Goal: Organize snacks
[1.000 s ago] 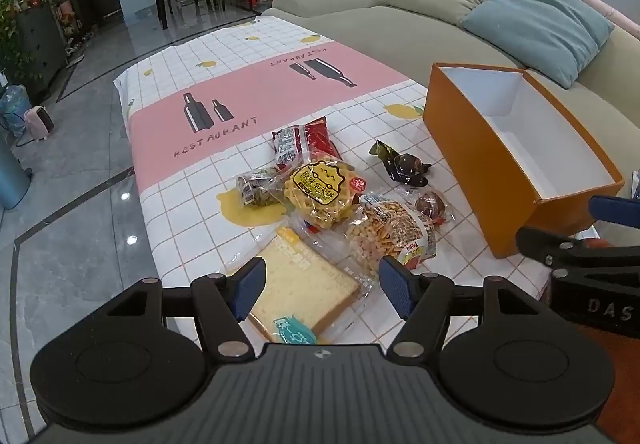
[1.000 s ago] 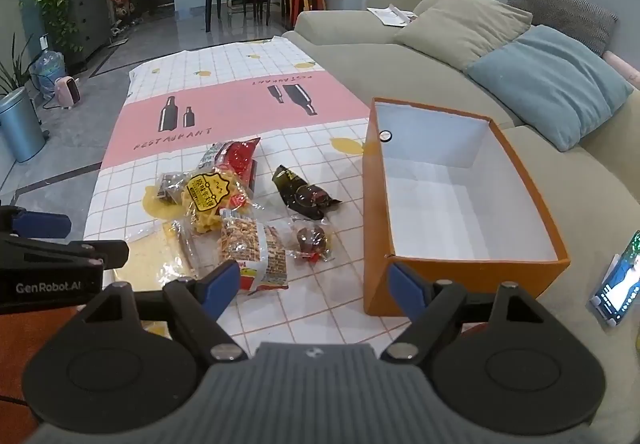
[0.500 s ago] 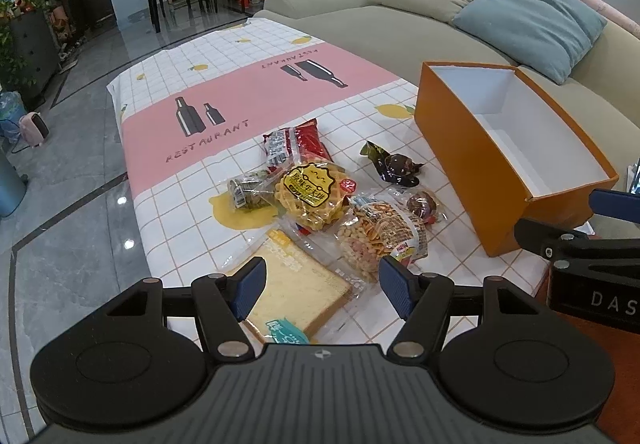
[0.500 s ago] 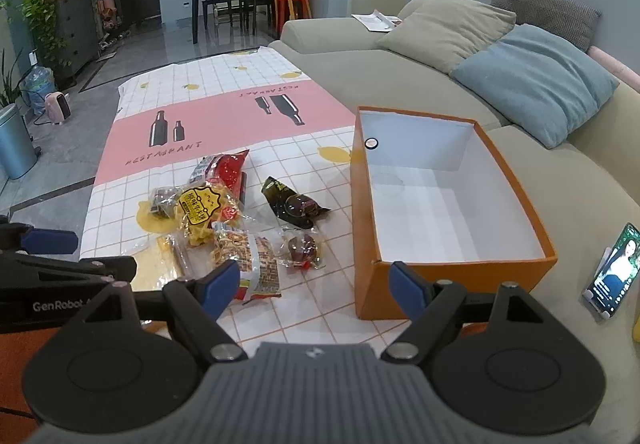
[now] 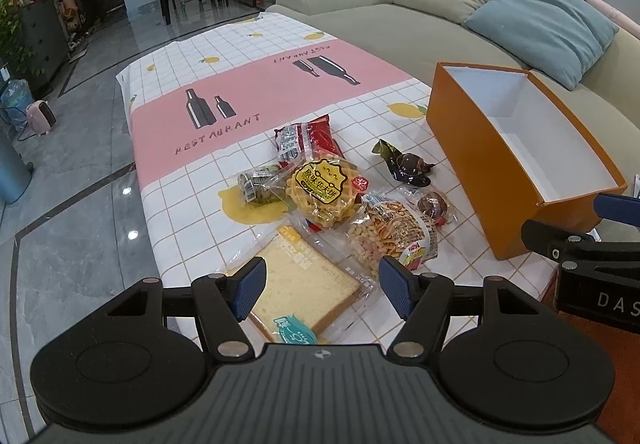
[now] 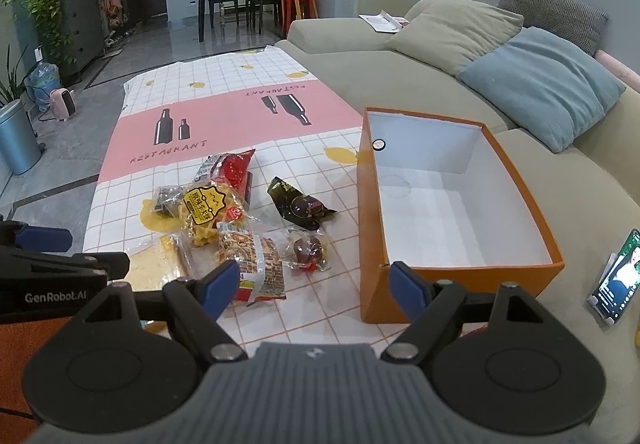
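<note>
Snacks [image 5: 320, 190] beside orange box [image 6: 374, 228], untouched

Clear glossy plastic snack wrappers [image 5: 320, 196]; matt orange cardboard box [image 6: 420, 296], white inside; smooth printed checked tablecloth [image 5: 240, 84]; polished grey floor tiles [image 5: 80, 244].

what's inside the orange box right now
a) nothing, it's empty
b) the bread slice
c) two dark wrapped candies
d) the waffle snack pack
a: the orange box shows only its bare white interior, while the snacks, including the waffle pack and the bread slice, lie on the tablecloth beside it.
</note>
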### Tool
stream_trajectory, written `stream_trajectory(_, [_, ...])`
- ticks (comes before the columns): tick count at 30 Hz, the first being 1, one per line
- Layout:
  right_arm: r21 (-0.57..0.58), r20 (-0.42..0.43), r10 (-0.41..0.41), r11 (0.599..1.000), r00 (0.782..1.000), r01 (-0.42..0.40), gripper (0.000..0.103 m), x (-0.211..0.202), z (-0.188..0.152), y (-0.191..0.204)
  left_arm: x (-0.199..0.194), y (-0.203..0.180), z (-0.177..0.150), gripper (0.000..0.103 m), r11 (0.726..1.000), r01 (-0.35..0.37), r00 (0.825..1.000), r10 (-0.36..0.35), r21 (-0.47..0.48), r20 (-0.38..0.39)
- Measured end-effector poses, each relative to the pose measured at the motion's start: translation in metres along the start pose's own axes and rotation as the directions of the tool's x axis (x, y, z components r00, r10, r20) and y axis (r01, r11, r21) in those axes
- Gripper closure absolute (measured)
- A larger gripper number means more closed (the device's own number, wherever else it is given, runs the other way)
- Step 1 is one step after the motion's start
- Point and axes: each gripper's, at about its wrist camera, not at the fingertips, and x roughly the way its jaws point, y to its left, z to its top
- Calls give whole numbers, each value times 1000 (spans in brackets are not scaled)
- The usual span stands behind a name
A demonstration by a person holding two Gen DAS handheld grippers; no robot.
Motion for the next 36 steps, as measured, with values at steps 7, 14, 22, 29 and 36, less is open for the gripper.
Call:
stream_trajectory(7, [8, -6, 4, 1000, 1000, -4, 23, 3, 1, -1, 0, 2, 0, 26, 1000, -3, 1000, 3, -10, 0])
stream_trajectory(14, [6, -12, 6, 1000, 1000, -6, 23, 4, 2, -1, 1, 2, -2, 26, 1000, 0, 1000, 0, -15, -5])
stream_trajectory(22, [5, -21, 4, 1000, 1000, -4, 23, 8, 1, 0, 3, 4, -3, 26, 1000, -3, 1000, 3, -25, -13])
stream_trajectory(29, [3, -28, 3, 1000, 1000, -3, 23, 10, 1, 0, 4, 4, -4, 26, 1000, 4, 1000, -4, -16, -14])
stream_trajectory(36, [-3, -45, 27, 1000, 999, -27, 23, 17, -2, 1, 10, 6, -5, 27, 1000, 9, 999, -9, -23, -31])
